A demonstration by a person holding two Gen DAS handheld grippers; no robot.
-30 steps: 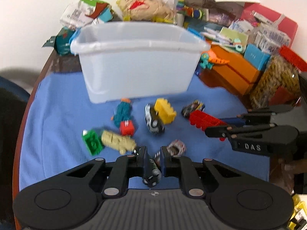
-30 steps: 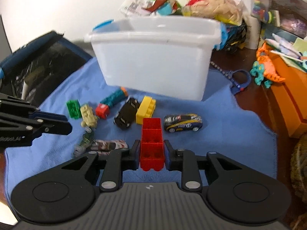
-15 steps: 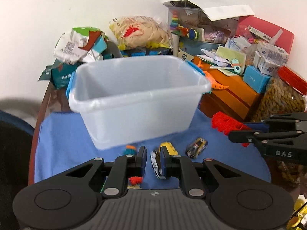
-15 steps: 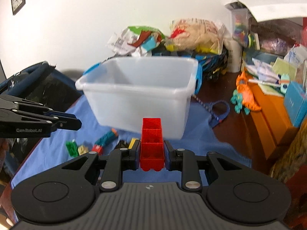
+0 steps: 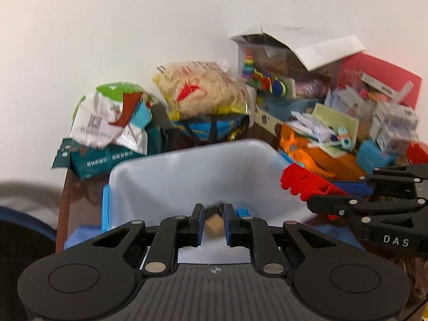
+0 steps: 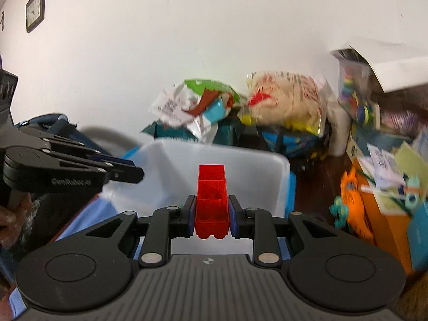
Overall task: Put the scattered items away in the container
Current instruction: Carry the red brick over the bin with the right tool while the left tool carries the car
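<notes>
The right gripper (image 6: 211,218) is clamping a red building block (image 6: 211,200) by its near end, and the block is hanging over the near rim of the translucent container (image 6: 227,165). The left gripper (image 5: 213,223) is pinching a small dark and tan toy (image 5: 214,224), too blurred to name, above the same opening. Risk is coming from crowding: both tools are converging, so they may bump together, or a release made short of the near rim could drop a piece onto the blue cloth (image 5: 77,236).

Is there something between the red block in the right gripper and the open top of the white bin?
Nothing visible. The red block sits clamped in the right gripper, with only air between it and the white bin.
</notes>
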